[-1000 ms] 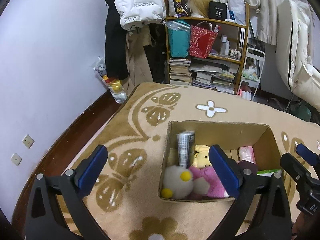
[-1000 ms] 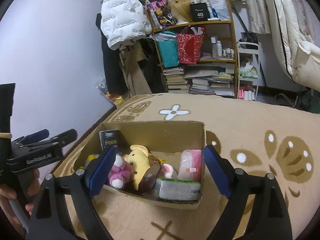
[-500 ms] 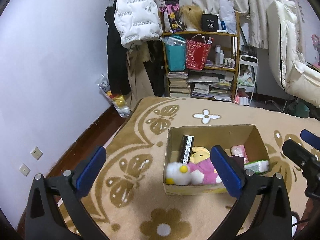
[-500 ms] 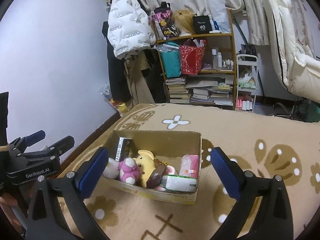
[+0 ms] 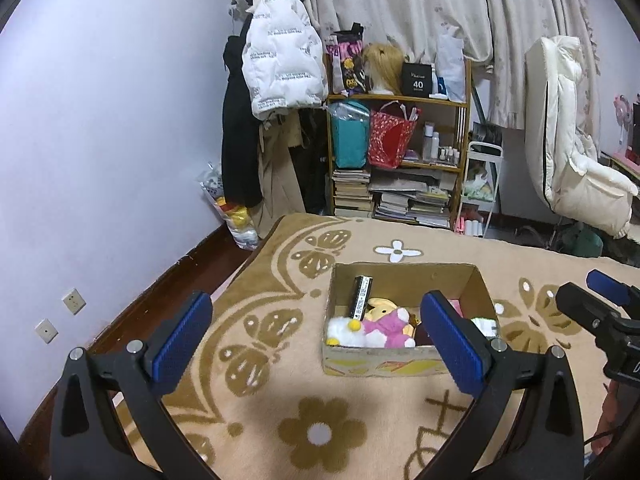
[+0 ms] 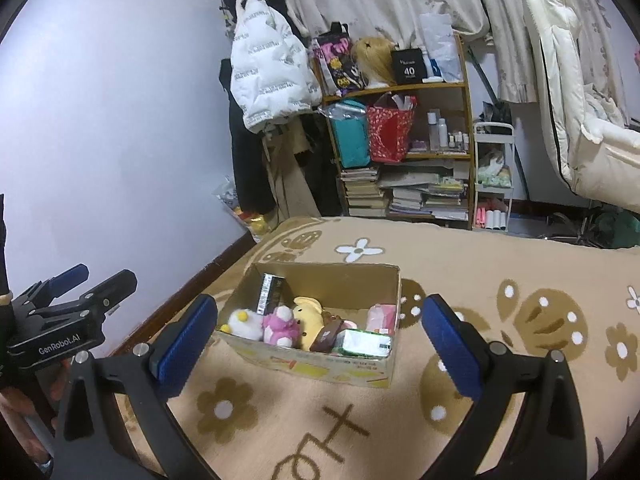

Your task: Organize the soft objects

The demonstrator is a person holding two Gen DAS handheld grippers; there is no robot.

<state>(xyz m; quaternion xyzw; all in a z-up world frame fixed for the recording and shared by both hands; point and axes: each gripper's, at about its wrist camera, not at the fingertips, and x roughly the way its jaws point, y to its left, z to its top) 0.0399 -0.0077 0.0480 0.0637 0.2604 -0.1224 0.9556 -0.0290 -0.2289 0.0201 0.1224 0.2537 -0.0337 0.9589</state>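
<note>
A cardboard box [image 5: 404, 362] [image 6: 320, 364] sits on the patterned rug. It holds a white plush with yellow spots [image 5: 340, 330] [image 6: 242, 322], a pink plush [image 5: 386, 326] [image 6: 282, 326], a yellow plush [image 6: 310, 318], a dark upright packet [image 5: 361, 296] [image 6: 269, 293], a pink pack [image 6: 382, 316] and a green-white tissue pack [image 6: 364, 342]. My left gripper [image 5: 316, 342] is open and empty, above and in front of the box. My right gripper [image 6: 320, 340] is open and empty, also back from the box.
A beige rug [image 5: 320, 432] covers the floor. A crowded bookshelf [image 5: 400, 160] and hanging coats [image 5: 280, 68] stand at the far wall. A white folded mattress [image 5: 568, 140] leans at the right. Bare wooden floor [image 5: 172, 284] runs along the left wall.
Both grippers have pulled up and back from the box, which now looks smaller and farther. Both stay open and empty.
</note>
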